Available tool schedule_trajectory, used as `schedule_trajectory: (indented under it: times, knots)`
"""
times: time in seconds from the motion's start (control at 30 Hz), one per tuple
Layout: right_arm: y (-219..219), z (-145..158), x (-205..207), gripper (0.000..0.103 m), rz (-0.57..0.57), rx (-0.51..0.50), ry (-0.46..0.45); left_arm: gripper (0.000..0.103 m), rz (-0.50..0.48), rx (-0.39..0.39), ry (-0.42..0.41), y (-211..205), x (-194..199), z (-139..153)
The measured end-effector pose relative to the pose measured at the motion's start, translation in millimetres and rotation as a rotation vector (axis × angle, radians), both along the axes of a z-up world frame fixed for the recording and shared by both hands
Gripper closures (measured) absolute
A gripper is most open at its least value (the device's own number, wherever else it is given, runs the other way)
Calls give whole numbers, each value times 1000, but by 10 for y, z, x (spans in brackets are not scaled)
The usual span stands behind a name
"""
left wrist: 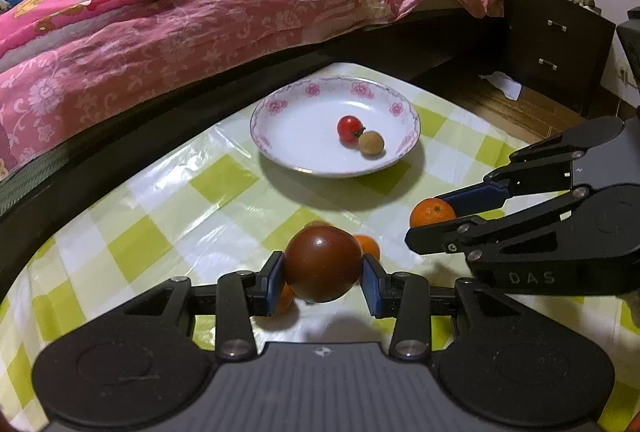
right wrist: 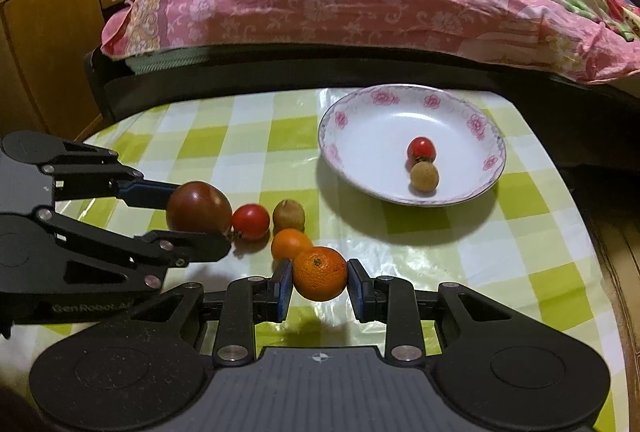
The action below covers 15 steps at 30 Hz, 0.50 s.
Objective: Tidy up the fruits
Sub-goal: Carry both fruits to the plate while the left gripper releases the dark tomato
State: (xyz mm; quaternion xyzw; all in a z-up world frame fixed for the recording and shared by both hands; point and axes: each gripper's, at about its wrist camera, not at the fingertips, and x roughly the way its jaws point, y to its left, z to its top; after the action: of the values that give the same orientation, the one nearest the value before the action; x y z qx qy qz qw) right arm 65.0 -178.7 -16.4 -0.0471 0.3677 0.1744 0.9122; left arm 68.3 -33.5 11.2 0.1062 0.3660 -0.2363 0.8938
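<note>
My left gripper [left wrist: 323,278] is shut on a large dark red tomato [left wrist: 322,263], seen also in the right wrist view [right wrist: 198,207]. My right gripper [right wrist: 318,282] is shut on an orange mandarin [right wrist: 319,274], seen also in the left wrist view [left wrist: 431,213]. A white plate with a pink flower rim [left wrist: 280,104] [right wrist: 348,112] holds a small red tomato [right wrist: 421,149] and a tan longan [right wrist: 424,176]. On the cloth lie a red tomato [right wrist: 250,221], a brownish fruit [right wrist: 289,215] and a second mandarin [right wrist: 290,243].
The table has a green and white checked plastic cloth [right wrist: 460,252]. A bed with a pink floral quilt [left wrist: 160,16] runs along the far side. A dark nightstand [left wrist: 560,44] stands at the right, a wooden cabinet [right wrist: 48,44] at the left.
</note>
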Motion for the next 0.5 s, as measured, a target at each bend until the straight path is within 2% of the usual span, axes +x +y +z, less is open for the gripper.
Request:
schedule_trajectory:
  times: [0.5]
  knots:
    - [-236,152,220,77,-116,63,-34,56,17,-35,-50,-280,333,198]
